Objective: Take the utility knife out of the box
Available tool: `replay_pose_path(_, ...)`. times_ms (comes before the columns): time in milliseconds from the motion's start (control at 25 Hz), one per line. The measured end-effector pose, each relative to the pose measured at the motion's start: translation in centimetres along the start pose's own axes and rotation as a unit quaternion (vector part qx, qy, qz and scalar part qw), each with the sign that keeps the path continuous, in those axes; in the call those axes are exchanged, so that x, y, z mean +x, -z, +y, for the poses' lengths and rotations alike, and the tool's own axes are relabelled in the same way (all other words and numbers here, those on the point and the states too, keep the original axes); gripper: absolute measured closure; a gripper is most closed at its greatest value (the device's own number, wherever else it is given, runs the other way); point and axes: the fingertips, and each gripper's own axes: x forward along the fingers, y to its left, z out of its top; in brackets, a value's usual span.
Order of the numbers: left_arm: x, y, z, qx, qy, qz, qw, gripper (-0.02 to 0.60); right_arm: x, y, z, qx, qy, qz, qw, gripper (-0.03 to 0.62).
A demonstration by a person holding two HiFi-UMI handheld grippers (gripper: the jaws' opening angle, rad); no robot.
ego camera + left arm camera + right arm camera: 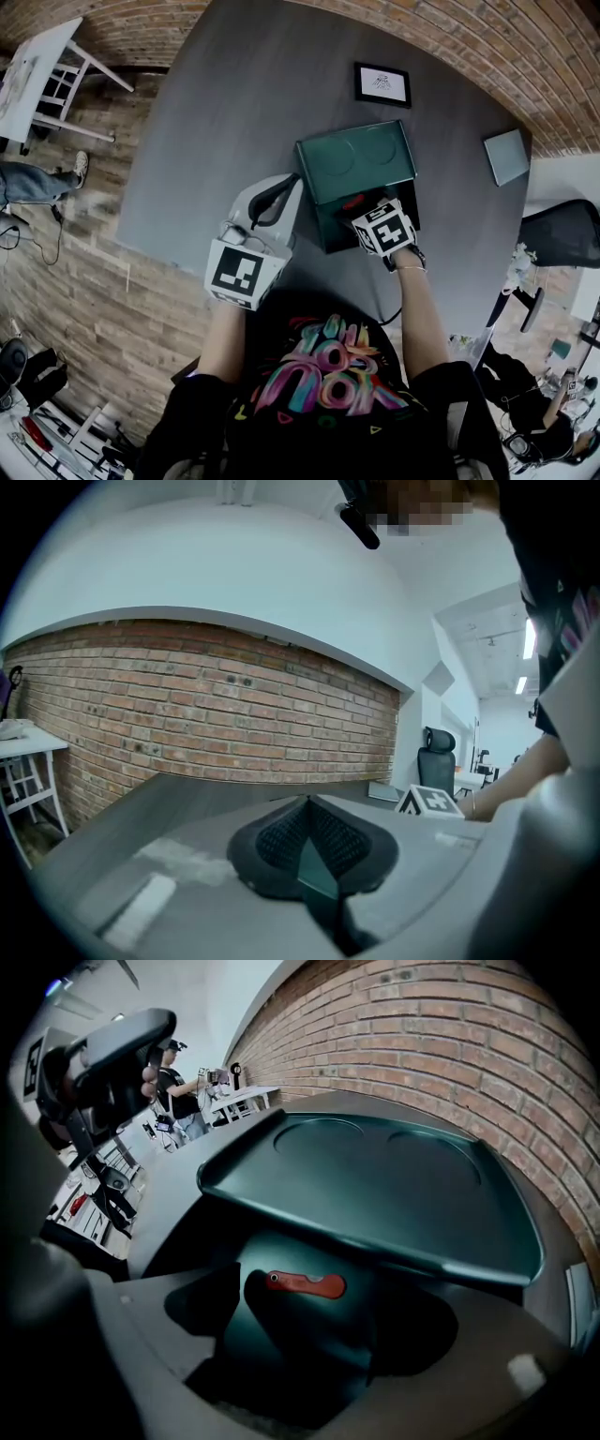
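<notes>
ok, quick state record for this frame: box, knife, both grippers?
box: green, on the dark table, lid open
utility knife: red, lying inside the box, not gripped
right gripper: over the box, jaws wide open, knife between them untouched
left gripper: beside the lid, jaws together, nothing held

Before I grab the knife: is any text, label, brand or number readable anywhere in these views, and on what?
No text can be read.
Framed card: print too small.
Shirt print: stylised lettering, illegible.
Left marker cube, right marker cube: square patterns, no words.
Utility knife: no label visible.
</notes>
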Motion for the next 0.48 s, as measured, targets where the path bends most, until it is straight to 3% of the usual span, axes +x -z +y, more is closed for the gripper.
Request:
replay_pose_path(280, 0.52, 0.33, -0.29, 0.023, 0.014, -0.002, 0.9996, 0.581, 0.32, 0.22, -0.02, -0.017, 0.026, 0.005, 1.000, 0.175)
replay_pose_path(480, 0.57, 0.32, -0.32, 0.019, 0.014, -0.001, 0.9997, 0.581, 0.23, 0.21, 0.04, -0.017, 0.029, 0.001, 0.999, 0.189)
